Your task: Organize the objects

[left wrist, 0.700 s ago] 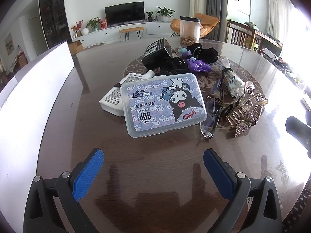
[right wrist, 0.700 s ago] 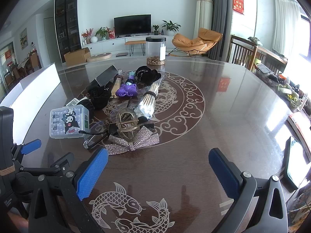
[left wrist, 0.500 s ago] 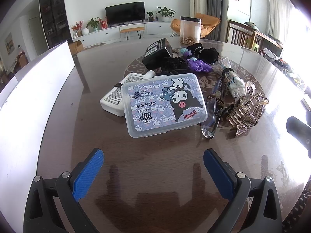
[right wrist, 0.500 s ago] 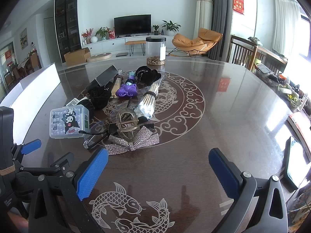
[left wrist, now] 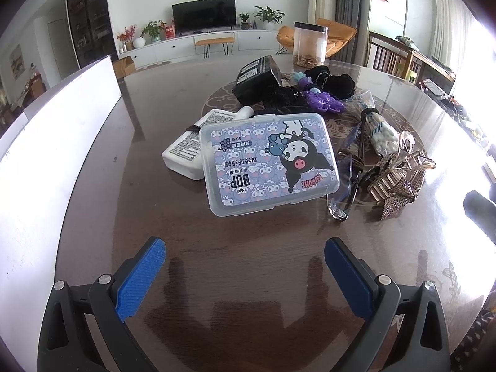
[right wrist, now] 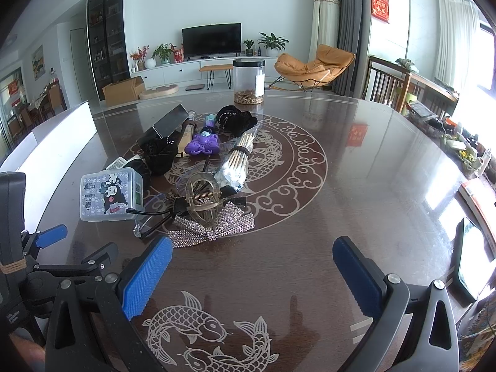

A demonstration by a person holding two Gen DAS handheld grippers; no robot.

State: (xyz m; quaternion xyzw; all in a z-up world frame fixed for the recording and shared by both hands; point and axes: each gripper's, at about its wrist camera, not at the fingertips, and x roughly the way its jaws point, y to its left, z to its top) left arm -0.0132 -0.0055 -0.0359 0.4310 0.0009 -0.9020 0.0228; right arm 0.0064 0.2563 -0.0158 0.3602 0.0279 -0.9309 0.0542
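Observation:
A clear plastic box with a cartoon lid (left wrist: 268,162) lies on the dark round table (left wrist: 241,272), leaning on a white tube (left wrist: 193,145); it also shows in the right wrist view (right wrist: 110,195). My left gripper (left wrist: 245,263) is open and empty, just short of the box. My right gripper (right wrist: 252,268) is open and empty, near a rhinestone bow (right wrist: 214,224) and a gold hair claw (right wrist: 203,197). Clear glasses (left wrist: 344,186), a bag of cotton swabs (right wrist: 237,162), a purple octopus toy (right wrist: 203,145), black hair ties (right wrist: 235,119) and a black box (left wrist: 257,77) lie in the pile.
A clear jar (right wrist: 249,81) stands at the table's far side. A white board (left wrist: 46,155) runs along the left edge. A phone (right wrist: 471,260) lies at the right edge. The left gripper (right wrist: 49,235) shows at the right view's lower left.
The left gripper has shifted slightly; the cartoon box sits a touch further right in its view. The right gripper has not moved.

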